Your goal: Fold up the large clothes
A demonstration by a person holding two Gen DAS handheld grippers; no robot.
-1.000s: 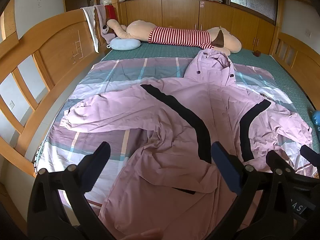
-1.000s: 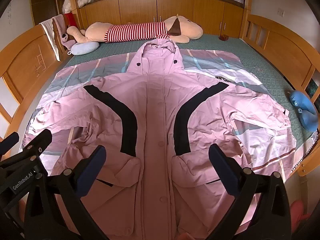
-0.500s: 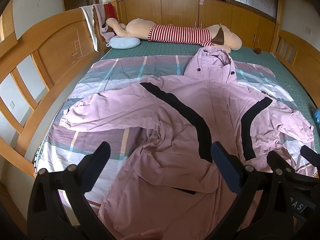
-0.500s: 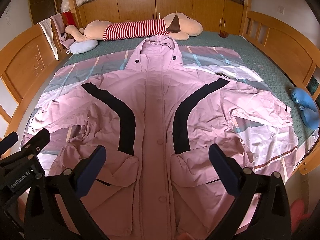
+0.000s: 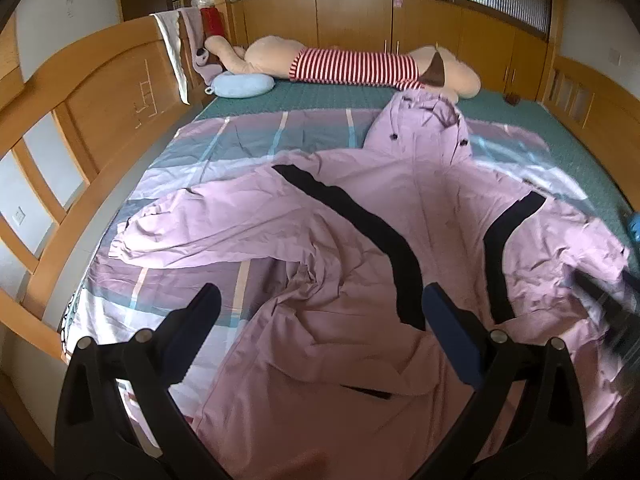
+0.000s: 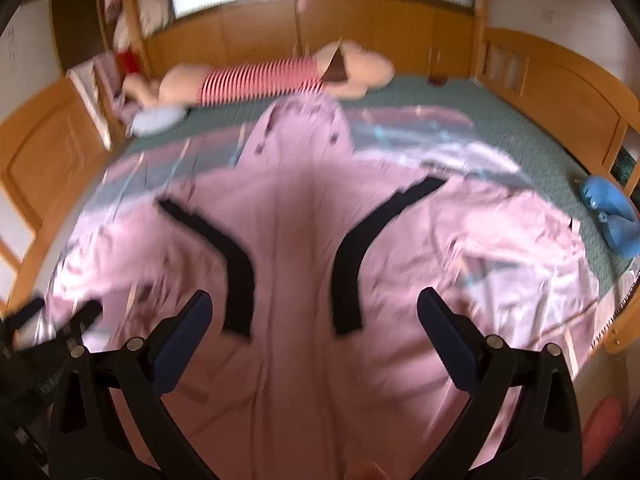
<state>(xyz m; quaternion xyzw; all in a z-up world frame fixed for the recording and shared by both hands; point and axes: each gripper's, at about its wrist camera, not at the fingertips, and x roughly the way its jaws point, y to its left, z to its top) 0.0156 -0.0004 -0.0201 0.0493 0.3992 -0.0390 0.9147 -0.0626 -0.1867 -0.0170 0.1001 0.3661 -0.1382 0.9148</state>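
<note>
Both tools hang above the near edge of the bed [image 5: 360,100], pointing along the pink jacket [image 5: 360,280] spread front-up across the striped sheet [image 5: 168,296]. The left gripper [image 5: 320,316] and right gripper [image 6: 310,312] stand wide open, holding nothing. The left view shows the jacket's left sleeve [image 5: 200,232] sharply; the right view is blurred and shows a blue toy [image 6: 612,216] at the bed's right edge.
</note>
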